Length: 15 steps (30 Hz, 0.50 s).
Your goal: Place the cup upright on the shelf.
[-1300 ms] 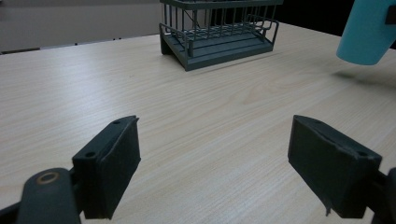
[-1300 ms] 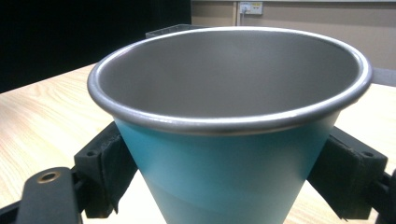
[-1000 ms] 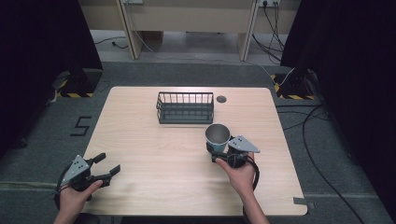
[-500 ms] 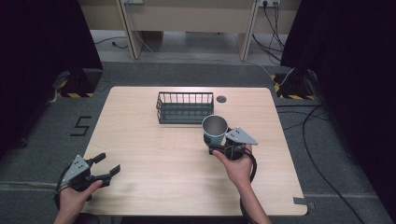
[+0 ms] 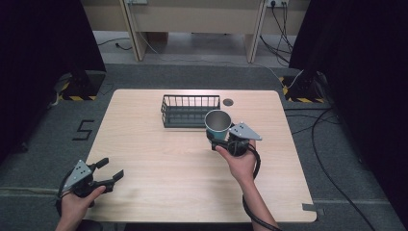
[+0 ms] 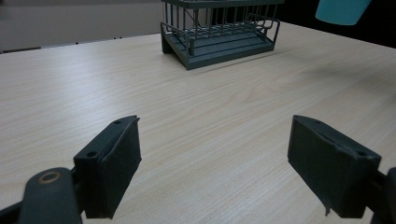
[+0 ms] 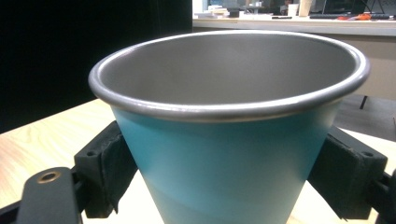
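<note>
Now, from the high view, your right gripper (image 5: 222, 142) has the cup (image 5: 217, 125) clamped and lifted, mouth up, just beside the front right corner of the rack (image 5: 186, 111). The rack lies ahead and to the left of the cup, its long axis running across the table (image 5: 159, 163). Your right hand (image 5: 239, 162) is by far the nearer one to it. Your left gripper (image 5: 107, 175) sits at the near left corner, well apart from both, jaws spread and empty.

Looking along the left gripper (image 6: 212, 168), you see both pads wide apart with bare table (image 6: 93, 93) between them. The rack (image 6: 219, 30) stands far ahead, and the cup's (image 6: 341, 10) teal base hangs at the top right, clear of the tabletop.

Looking along the right gripper (image 7: 224, 172), the jaws press on either side of the cup's (image 7: 224, 154) teal wall, below its steel rim; the cup stands upright. If the rack is where it goes, my guess is you need a short carry forward and left.
</note>
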Tool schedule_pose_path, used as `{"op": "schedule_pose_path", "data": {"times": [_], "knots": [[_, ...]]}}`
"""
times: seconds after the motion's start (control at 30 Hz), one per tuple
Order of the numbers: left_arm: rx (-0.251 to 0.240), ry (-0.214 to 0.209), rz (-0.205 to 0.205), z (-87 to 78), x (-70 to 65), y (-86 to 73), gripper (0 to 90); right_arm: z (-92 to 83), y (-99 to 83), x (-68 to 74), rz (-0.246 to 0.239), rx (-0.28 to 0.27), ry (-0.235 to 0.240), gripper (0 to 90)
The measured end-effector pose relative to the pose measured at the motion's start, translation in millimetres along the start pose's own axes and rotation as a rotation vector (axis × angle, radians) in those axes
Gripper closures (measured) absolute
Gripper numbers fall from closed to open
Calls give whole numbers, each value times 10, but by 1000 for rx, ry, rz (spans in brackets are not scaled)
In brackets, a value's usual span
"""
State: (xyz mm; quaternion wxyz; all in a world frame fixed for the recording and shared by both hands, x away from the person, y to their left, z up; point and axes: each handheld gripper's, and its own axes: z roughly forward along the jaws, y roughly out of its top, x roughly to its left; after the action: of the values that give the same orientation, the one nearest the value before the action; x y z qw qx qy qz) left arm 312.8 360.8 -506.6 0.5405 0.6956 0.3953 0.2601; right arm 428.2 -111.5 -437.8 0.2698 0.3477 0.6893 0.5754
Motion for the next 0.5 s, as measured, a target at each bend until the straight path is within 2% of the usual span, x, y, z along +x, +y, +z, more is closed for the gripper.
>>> {"op": "schedule_pose_path", "data": {"times": [0.5], "knots": [[-2, 2, -2, -18, 5, -6, 168, 231, 149, -6, 1, -20, -4, 172]]}}
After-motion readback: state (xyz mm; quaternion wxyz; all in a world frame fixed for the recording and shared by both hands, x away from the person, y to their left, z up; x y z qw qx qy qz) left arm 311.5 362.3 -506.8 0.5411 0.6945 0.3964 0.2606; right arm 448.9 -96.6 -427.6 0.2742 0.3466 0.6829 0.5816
